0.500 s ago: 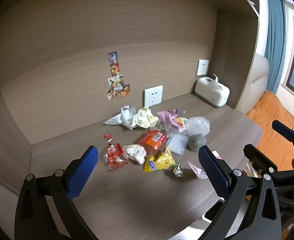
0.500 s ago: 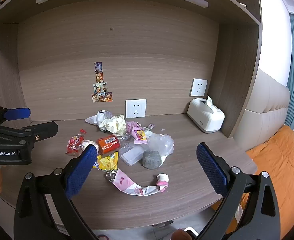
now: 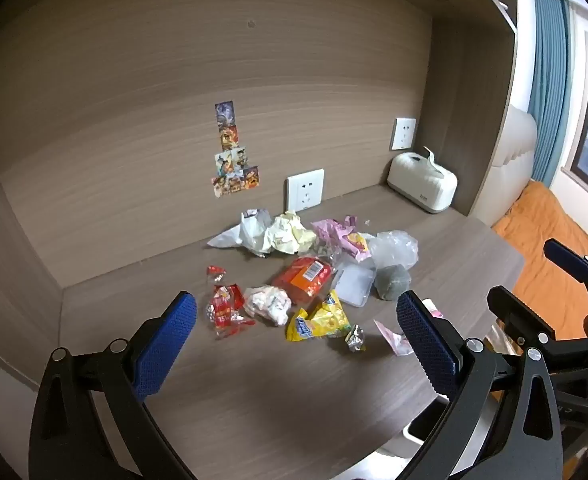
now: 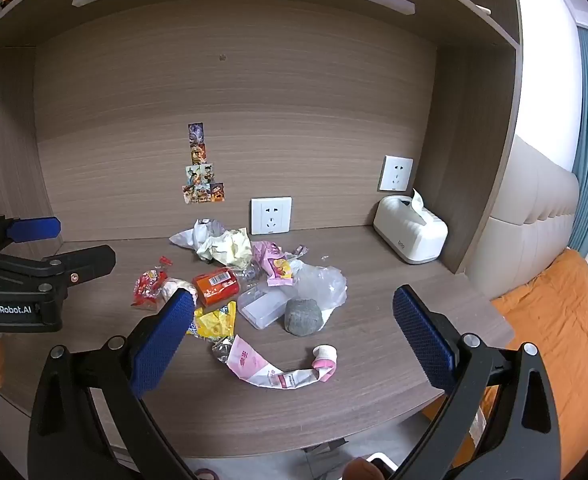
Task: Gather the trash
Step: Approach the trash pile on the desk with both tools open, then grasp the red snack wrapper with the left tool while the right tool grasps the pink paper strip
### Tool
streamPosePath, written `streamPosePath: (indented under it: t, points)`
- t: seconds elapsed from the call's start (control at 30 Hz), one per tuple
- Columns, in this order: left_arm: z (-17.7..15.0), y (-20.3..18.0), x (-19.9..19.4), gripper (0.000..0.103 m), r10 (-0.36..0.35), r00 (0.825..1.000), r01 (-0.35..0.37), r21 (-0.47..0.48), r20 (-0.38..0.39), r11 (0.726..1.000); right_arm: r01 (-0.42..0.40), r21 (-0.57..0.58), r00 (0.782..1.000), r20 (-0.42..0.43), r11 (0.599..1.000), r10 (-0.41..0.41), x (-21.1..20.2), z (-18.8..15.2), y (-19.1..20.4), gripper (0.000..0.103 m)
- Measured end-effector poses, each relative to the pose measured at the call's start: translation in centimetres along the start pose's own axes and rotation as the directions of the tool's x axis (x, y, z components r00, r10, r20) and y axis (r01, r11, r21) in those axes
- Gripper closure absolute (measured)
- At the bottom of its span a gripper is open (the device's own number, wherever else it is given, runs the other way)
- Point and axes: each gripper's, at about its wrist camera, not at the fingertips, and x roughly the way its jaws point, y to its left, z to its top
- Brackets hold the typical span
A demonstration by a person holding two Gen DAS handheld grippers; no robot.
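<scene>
Hovering above the bench (image 4: 374, 400), the left gripper (image 3: 294, 340) and right gripper (image 4: 294, 328) both stand spread wide, holding nothing. Trash lies heaped mid-bench near the back wall: orange packet (image 4: 215, 286), yellow wrapper (image 4: 213, 322), grey wad (image 4: 302, 317), clear plastic bag (image 4: 322, 284), pink wrapper (image 4: 273, 372) nearest the front edge. White tissue box (image 4: 410, 236) sits apart, rear right.

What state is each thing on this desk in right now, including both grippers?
Left hand-held gripper: open, holding nothing.
Right hand-held gripper: open, holding nothing.
Yellow paper: crumpled.
Orange packet: lying on its side.
Pink wrapper: torn open, flattened.
Clear plastic bag: crumpled.
Tissue box: one tissue sticking out.
Wall socket: nothing plugged in.
</scene>
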Motion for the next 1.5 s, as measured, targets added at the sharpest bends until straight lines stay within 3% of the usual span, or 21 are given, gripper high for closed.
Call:
streamPosePath:
  t: [0.53, 1.1, 1.5]
  points:
    - [0.0, -0.1, 0.0, 0.005, -0.004, 1.000, 0.004, -0.004, -0.005, 1.000, -0.001, -0.002, 1.000, -0.003, 1.000, 0.001, -0.3, 0.0, -0.1, 0.004]
    - [-0.9, 2.3, 0.8, 0.005, -0.015, 0.999, 0.015, -0.017, -0.031, 1.000, -0.004, 0.000, 0.999, -0.037, 1.000, 0.004, 1.1, 0.0, 1.4, 0.004]
    - [-2.0, 4.2, 4.9, 0.005, 0.000, 0.994, 0.003, 0.028, -0.110, 1.000, -0.018, 0.022, 0.988, -0.153, 1.000, 0.021, 5.6, -2.0, 3.1, 0.004]
